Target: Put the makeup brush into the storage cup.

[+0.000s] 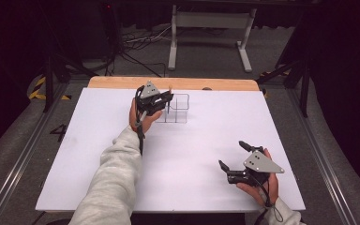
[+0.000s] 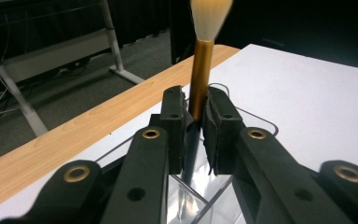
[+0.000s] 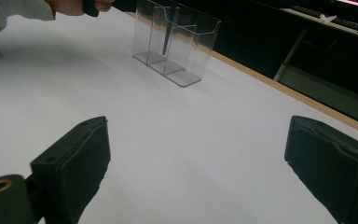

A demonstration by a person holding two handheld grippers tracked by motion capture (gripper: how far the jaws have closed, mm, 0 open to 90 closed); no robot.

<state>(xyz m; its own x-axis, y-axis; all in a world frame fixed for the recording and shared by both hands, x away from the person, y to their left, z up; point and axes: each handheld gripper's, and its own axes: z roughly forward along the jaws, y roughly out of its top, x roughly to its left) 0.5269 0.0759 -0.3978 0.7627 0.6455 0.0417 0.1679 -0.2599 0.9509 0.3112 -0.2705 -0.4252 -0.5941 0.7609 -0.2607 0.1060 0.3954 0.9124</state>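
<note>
Our left gripper (image 2: 196,135) has its jaws drawn narrow on the makeup brush (image 2: 200,74), the pads pressing on the handle just below the gold ferrule. The brush stands upright with its pale bristle head up and its dark lower handle already down inside the clear acrylic organizer (image 3: 175,44); which compartment, we cannot tell for sure.

We judge the brush light and stiff along the handle and soft only at the bristles. The ferrule looks smooth and could slide in the pads, so we would hold on the handle itself and keep the bristles untouched. The organizer looks thin-walled and light, so a sideways nudge from the brush or the jaws could shift or tip it; we would let the brush go straight down.

The organizer sits near the far wooden edge (image 1: 173,83) of the white tabletop (image 1: 98,154). Well apart from the organizer, towards the near corner of the tabletop, our right gripper (image 1: 234,157) rests with its jaws wide and nothing between them.
</note>
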